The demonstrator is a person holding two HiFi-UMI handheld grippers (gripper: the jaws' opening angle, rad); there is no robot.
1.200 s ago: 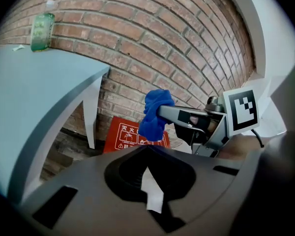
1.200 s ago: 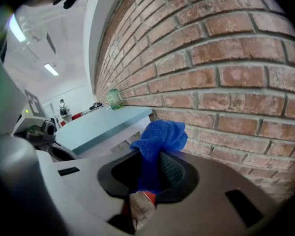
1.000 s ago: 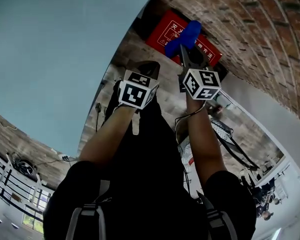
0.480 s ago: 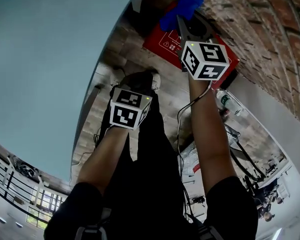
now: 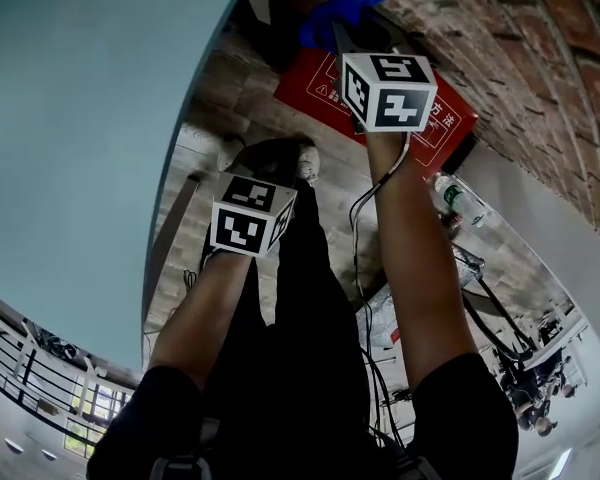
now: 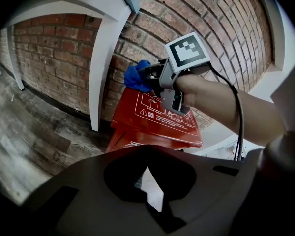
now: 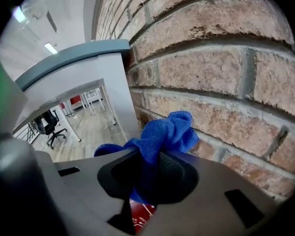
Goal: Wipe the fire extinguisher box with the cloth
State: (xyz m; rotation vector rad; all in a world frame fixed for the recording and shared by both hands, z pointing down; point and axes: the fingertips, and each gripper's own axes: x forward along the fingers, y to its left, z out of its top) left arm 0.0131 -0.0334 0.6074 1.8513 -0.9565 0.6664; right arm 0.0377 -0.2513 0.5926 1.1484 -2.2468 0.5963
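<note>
Closest to the person, the left gripper [image 6: 148, 193] is held low in front of the body, above the grey plank floor [image 6: 34, 127]. Its fingers are pressed together with nothing between them, and only a thin wedge of pale floor shows past them. It points toward the box but stays well apart from it. Further out, the right arm is stretched forward, and the right gripper [image 7: 148, 181] has its fingers pinched on a bunched blue cloth [image 7: 167, 134], which bulges out beyond the fingertips. The cloth sits at the far left corner of the fire extinguisher box [image 6: 157, 119], above its sloping top face and close to the brickwork; whether it presses on the lid cannot be told. The box is red with white print on its top. It stands on the floor, backed against the brick wall [image 7: 211, 73], just beside a white pillar [image 6: 105, 58]. A clear plastic bottle [image 5: 458, 203] lies on the floor at the box's other side.
</note>
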